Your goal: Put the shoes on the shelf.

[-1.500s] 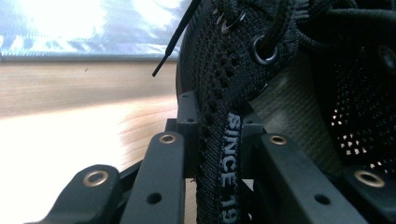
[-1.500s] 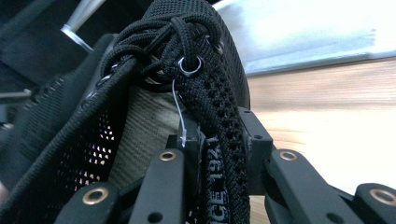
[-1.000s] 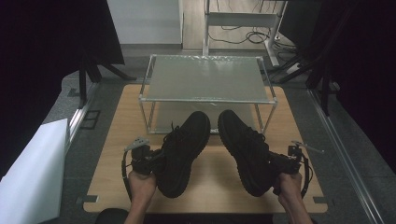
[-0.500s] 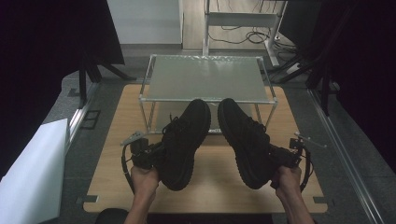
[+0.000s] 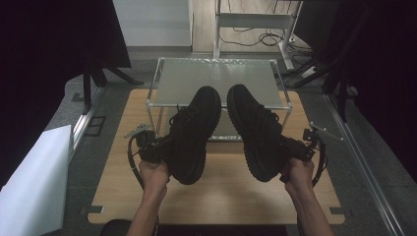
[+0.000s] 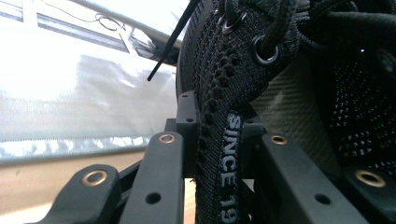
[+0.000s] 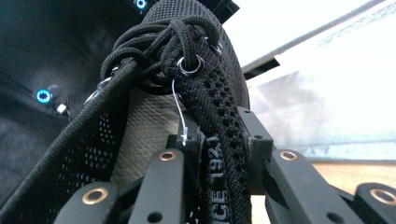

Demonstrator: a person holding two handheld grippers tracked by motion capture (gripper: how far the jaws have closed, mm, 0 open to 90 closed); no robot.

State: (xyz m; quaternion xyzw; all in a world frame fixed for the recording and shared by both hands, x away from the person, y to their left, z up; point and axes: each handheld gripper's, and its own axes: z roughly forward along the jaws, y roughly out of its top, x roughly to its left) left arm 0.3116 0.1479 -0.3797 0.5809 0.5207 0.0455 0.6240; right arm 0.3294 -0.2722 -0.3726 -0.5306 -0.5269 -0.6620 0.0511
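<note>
High view: the left hand-held gripper point(image 5: 156, 147) holds a black left shoe point(image 5: 194, 133) by the edge of its collar, and the right hand-held gripper point(image 5: 294, 148) holds a black right shoe point(image 5: 254, 130) the same way. Both shoes hang in the air above the wooden tabletop point(image 5: 123, 162), side by side and near each other, toes pointing toward the far edge, where a glass-topped metal rack point(image 5: 216, 78) stands; the toes overlap the rack's front rail from this angle.

Left gripper view shows its jaws clamped on the left shoe's point(image 6: 219, 154) knit collar strip, lettered "SINCE 19", with lace eyelets above. Right gripper view shows its jaws pinched together on the right shoe's point(image 7: 219, 140) matching strip, below the knotted laces point(image 7: 159, 46).

A white sheet point(image 5: 34, 187) lies off the tabletop's left edge.
</note>
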